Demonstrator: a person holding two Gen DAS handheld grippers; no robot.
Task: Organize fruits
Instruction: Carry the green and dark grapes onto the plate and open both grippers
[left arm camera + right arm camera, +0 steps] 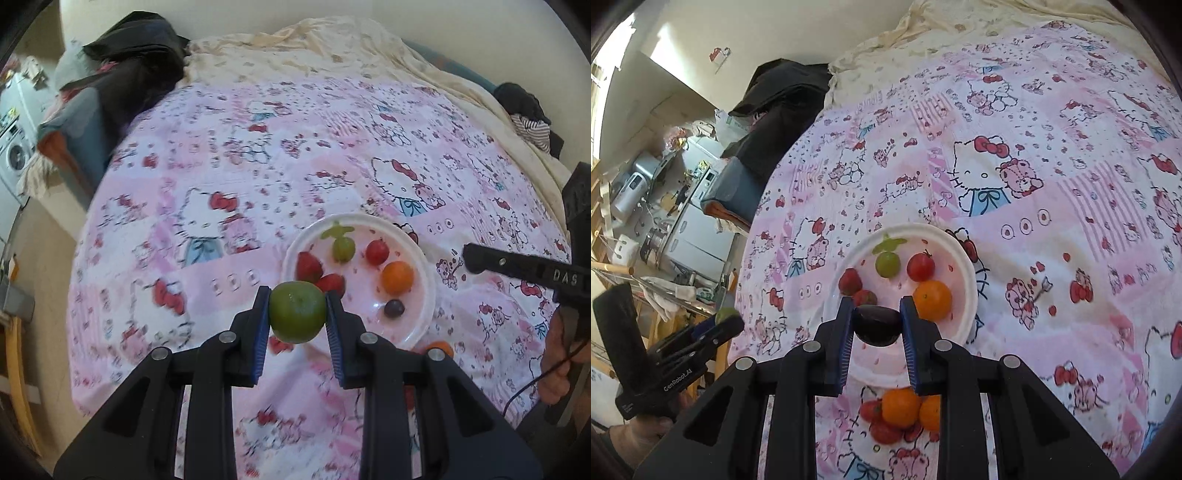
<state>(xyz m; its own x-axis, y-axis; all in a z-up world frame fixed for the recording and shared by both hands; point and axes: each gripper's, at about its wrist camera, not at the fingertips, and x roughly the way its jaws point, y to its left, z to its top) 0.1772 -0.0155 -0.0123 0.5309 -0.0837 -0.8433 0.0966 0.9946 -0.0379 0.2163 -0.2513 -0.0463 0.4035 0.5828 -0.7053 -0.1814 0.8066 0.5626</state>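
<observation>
**Fruits held over the plate, both grippers loaded**

Fruits split three ways: some on white plate [964, 295], lower centre of right-wrist frame; a loose heap of oranges and strawberries [901, 413] on pink cartoon bedsheet [1052, 192] just below plate; two held aloft.

Left gripper [297, 314] clamped on green lime [297, 312], pads pressing both flanks, fruit at frame centre overlapping plate's near-left rim [291, 254]; right gripper [876, 325] closed on dark plum-like fruit [876, 325], pinched low near fingertips, above plate's near edge.

On plate: green grapes [343, 248], red tomato [376, 252], orange [397, 277], strawberries [308, 266], small dark grape [394, 308].

Risks, judged only: round smooth skins held by narrow contact, so slip or roll-out likely if squeeze eases mid-carry; dropped fruit liable to bounce off soft bedding or scatter plate's contents; plate light and on yielding fabric, so tipping likely if rim pressed; grippers close together near plate, so collision possible on simultaneous lowering.
</observation>
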